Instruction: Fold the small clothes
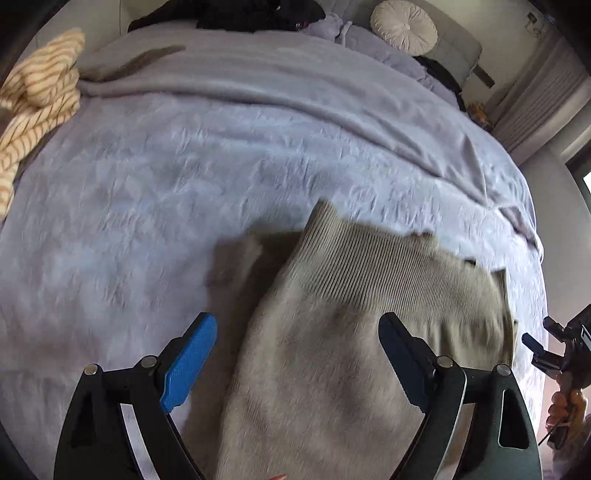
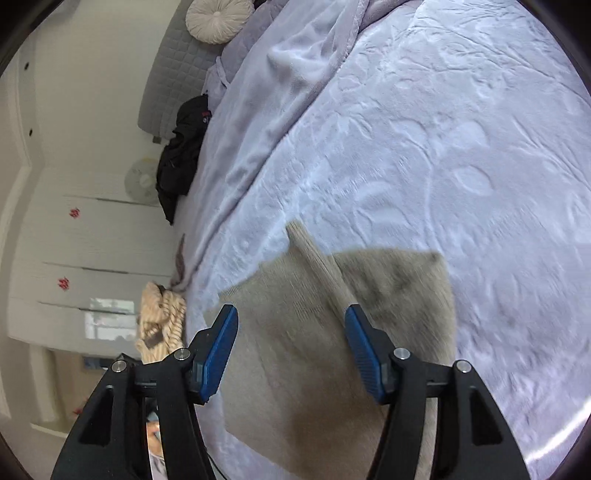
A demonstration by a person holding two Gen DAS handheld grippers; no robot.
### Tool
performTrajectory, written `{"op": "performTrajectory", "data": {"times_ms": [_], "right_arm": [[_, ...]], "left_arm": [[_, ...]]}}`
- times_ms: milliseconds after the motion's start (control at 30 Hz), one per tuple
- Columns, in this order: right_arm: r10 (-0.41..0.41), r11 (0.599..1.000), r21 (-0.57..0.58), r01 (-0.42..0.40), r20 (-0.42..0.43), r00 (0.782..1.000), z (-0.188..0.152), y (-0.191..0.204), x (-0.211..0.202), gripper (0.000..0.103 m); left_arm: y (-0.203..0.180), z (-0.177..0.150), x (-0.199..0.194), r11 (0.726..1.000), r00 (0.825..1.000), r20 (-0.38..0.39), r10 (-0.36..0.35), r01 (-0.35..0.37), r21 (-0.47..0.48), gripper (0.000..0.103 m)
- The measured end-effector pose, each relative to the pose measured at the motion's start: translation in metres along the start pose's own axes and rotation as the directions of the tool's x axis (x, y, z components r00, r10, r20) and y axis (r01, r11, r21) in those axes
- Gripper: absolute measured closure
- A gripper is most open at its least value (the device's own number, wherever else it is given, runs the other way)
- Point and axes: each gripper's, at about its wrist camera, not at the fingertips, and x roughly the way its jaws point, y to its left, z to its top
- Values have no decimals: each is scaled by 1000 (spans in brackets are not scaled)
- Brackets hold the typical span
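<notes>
A small beige knit garment [image 1: 332, 332] with a ribbed hem lies flat on the lilac bed cover [image 1: 184, 177]. My left gripper [image 1: 297, 332] is open above its near part, fingers either side of it, holding nothing. In the right wrist view the same garment [image 2: 306, 350] lies partly folded, with a ribbed strip running up its middle. My right gripper [image 2: 290, 332] is open over it, empty. The right gripper also shows at the right edge of the left wrist view [image 1: 557, 347], beside the garment's right edge.
A cream and tan striped garment [image 1: 33, 107] is heaped at the bed's left edge. Dark clothes [image 1: 229, 14] and a round cream cushion [image 1: 404, 26] lie at the bed's head. A folded grey blanket [image 1: 258, 77] crosses the bed. White cupboards [image 2: 74, 240] stand beside the bed.
</notes>
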Motion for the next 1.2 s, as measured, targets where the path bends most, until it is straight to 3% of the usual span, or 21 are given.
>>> {"op": "performTrajectory", "data": {"times_ms": [167,267,467,500,533,600,633,667,700,733,767,933,1033,1133,1200], "right_arm": [[-124,991,-68,119,-83,989,-59,-20,-18,38],[-164,986,-59,158,-108,981,-91,-35,-26,38],[-72,988,126,87,-117,991,-141,-69,-38,38],[-48,985,157,66,-118,992,-148,-72,-36,38],[-35,983,177,55,-114,993,-152,-74,-35,38],[6,975,220,15,-92,996,-157,-78,-31,38],[33,969,248,-14,-75,997,-157,-81,-28,38],[45,962,272,-27,-63,997,-158,-84,-25,40],[59,951,306,-42,-46,997,-156,-88,-22,45],[67,945,324,-52,-35,997,-155,-87,-20,78],[64,942,331,-50,-30,997,-153,-86,-20,94],[10,976,218,-1,-37,999,-151,-69,-33,95],[-45,967,248,63,-78,996,-157,-87,-21,94],[-43,958,278,65,-85,995,-162,-97,-18,94],[-57,961,265,80,-92,994,-162,-96,-21,94]], "left_arm": [[31,-54,-4,999,996,-92,22,-25,-23,14],[47,-79,-4,999,990,-140,-19,12,-51,14],[46,-105,4,997,978,-196,-71,66,-31,24],[45,-106,6,997,977,-199,-76,72,-28,28],[44,-108,8,996,975,-207,-84,81,-26,42],[42,-111,14,997,971,-227,-74,71,-23,50],[41,-112,17,997,969,-235,-76,74,-18,70],[41,-113,19,997,966,-250,-71,70,-11,81],[42,-114,18,998,966,-252,-66,67,-8,81],[43,-113,16,998,966,-248,-67,67,-5,86],[44,-114,14,999,968,-246,-50,53,7,96],[53,-127,12,999,970,-241,-19,28,34,96],[58,-133,14,1000,973,-231,-25,24,-4,95],[60,-137,7,1000,976,-219,-9,4,-22,95],[58,-138,-1,999,976,-214,32,-34,-2,88]]}}
